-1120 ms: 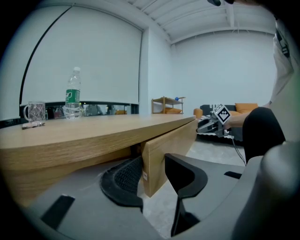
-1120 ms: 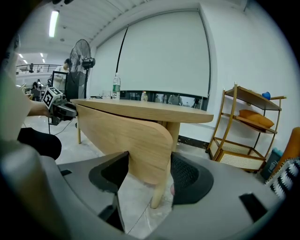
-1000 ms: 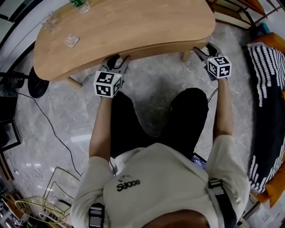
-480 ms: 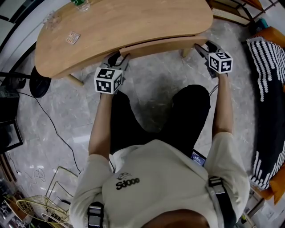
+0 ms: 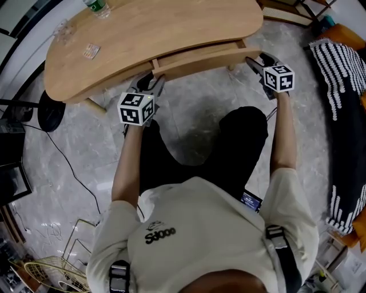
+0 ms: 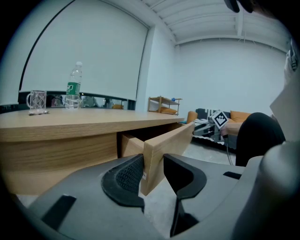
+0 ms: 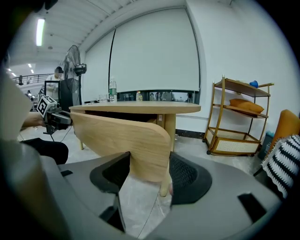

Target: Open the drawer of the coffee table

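Observation:
The wooden coffee table (image 5: 154, 34) has a drawer whose curved front panel (image 5: 197, 57) stands pulled out from under the top. My left gripper (image 5: 147, 81) is shut on the panel's left end; in the left gripper view the panel (image 6: 168, 140) sits between the pads of that gripper (image 6: 152, 176). At the other end, my right gripper (image 5: 255, 62) clamps the rounded right corner, and the right gripper view shows the panel (image 7: 122, 136) pinched in that gripper (image 7: 145, 171). The drawer's inside is in shadow.
A water bottle (image 5: 96, 7), a glass (image 5: 64, 27) and a small packet (image 5: 90, 51) stand on the tabletop's far left. A fan base (image 5: 48, 109) and cable lie at left, a striped cushion (image 5: 343, 86) at right. My knees are close under the drawer. A shelf (image 7: 239, 117) stands beyond.
The drawer front has slid out from under the tabletop toward me, with a dark gap now behind it. Both grippers came back with it, still clamped on its ends.

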Available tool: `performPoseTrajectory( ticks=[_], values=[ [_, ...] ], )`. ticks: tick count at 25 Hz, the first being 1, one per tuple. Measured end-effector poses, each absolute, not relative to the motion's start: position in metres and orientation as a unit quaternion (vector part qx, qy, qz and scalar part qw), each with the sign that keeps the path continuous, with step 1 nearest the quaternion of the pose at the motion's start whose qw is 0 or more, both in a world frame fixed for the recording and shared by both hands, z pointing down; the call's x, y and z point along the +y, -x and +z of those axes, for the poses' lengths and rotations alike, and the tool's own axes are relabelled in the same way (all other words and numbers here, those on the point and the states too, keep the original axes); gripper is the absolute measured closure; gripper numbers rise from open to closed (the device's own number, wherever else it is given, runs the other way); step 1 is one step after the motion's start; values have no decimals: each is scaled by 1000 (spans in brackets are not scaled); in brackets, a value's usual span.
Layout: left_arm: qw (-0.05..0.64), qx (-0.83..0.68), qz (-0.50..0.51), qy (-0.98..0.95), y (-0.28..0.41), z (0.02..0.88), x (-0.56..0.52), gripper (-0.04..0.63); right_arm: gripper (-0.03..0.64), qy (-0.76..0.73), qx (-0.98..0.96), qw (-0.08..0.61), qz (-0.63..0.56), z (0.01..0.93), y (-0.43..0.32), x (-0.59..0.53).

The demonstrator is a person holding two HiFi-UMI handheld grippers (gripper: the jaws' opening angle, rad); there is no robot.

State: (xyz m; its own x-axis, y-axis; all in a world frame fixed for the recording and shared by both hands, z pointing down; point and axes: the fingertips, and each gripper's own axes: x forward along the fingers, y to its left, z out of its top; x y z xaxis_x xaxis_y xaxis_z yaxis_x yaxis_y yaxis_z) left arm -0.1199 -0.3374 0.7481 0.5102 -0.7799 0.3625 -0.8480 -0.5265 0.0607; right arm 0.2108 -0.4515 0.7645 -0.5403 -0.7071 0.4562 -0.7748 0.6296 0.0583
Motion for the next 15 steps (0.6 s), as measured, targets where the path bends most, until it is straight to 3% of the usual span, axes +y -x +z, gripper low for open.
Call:
performPoseTrajectory(
  ticks=[15],
  values=[
    [110, -459, 150, -868, 108, 748, -295, 454, 359, -444, -866, 213, 88, 766, -223, -406]
  ],
)
